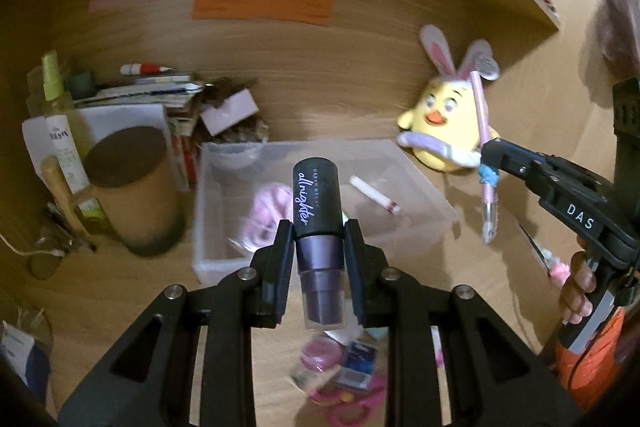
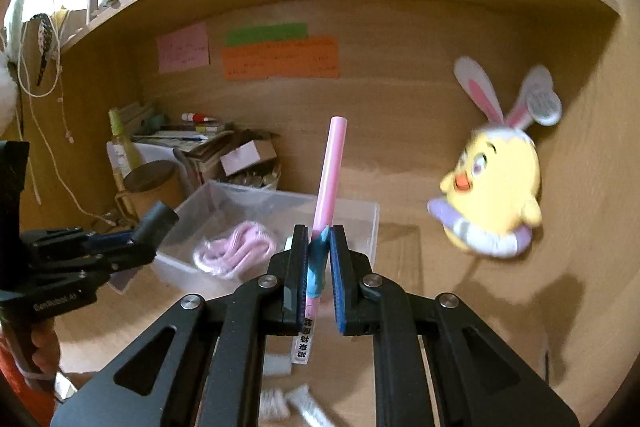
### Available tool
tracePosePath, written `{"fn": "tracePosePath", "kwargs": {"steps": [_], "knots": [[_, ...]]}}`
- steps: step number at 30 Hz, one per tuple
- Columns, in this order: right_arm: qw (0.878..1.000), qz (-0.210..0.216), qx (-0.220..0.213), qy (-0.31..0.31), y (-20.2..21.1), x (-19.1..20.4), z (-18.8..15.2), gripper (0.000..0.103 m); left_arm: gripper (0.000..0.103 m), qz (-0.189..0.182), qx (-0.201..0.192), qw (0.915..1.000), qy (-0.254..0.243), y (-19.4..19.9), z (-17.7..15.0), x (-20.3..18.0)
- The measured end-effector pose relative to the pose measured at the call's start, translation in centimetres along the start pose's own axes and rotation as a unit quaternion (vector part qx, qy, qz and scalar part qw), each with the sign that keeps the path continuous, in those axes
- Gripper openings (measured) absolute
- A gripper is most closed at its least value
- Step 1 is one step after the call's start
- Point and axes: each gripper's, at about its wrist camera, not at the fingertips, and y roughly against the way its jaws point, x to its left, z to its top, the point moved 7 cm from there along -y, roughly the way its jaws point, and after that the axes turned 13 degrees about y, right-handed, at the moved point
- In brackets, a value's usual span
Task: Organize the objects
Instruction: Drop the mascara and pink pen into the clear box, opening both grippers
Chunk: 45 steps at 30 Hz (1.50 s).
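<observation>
My left gripper (image 1: pixel 318 231) is shut on a dark purple spray bottle (image 1: pixel 318 203) with a black cap, held upright above the near side of a clear plastic bin (image 1: pixel 424 179). The bin holds a pink coiled cord (image 1: pixel 266 211) and a white tube (image 1: pixel 374 199). My right gripper (image 2: pixel 320 239) is shut on a pink pen (image 2: pixel 330 171) with blue tape, held upright to the right of the bin (image 2: pixel 372 223). The right gripper (image 1: pixel 490 155) and its pen (image 1: pixel 486 167) also show in the left wrist view. The left gripper (image 2: pixel 160 219) shows in the right wrist view.
A yellow plush chick with bunny ears (image 1: pixel 444 111) sits at the back right. A brown round canister (image 1: pixel 132 187), a spray bottle (image 1: pixel 60 119) and stacked books (image 1: pixel 152 87) stand at the left. Small cosmetics and pink scissors (image 1: pixel 344 379) lie on the desk under my left gripper.
</observation>
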Motion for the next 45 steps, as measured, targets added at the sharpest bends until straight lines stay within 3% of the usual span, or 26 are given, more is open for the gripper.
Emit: {"fn": "tracePosePath", "kwargs": {"steps": [9, 19, 26, 34, 39, 41, 45], "knots": [[0.998, -0.017, 0.028, 0.055, -5.5, 0.5, 2.4, 0.010, 0.025, 0.028, 0.033, 0.9990, 0.010, -3.9, 1.9, 2.1], [0.988, 0.006, 0.107, 0.114, -12.4, 2.6, -0.7, 0.010, 0.025, 0.031, 0.074, 0.9967, -0.008, -8.3, 1.7, 1.2], [0.980, 0.047, 0.148, 0.128, -14.5, 3.8, -2.5, 0.010, 0.025, 0.024, 0.117, 0.9929, -0.004, -10.4, 0.6, 1.3], [0.977, 0.076, 0.166, 0.114, -14.9, 4.2, -3.3, 0.010, 0.026, 0.021, 0.123, 0.9922, -0.001, -10.0, 0.4, 1.1], [0.980, 0.076, 0.151, 0.103, -12.9, 3.8, -2.8, 0.011, 0.057, 0.022, 0.094, 0.9954, -0.006, -7.7, 0.7, 0.7], [0.982, 0.076, 0.144, 0.098, -11.9, 3.5, -2.6, 0.016, 0.059, 0.029, 0.077, 0.9965, -0.017, -6.5, 0.6, 0.3], [0.986, 0.073, 0.121, 0.085, -8.8, 2.7, -2.3, 0.027, 0.075, 0.027, 0.066, 0.9973, -0.022, -4.6, -0.1, 0.0]]}}
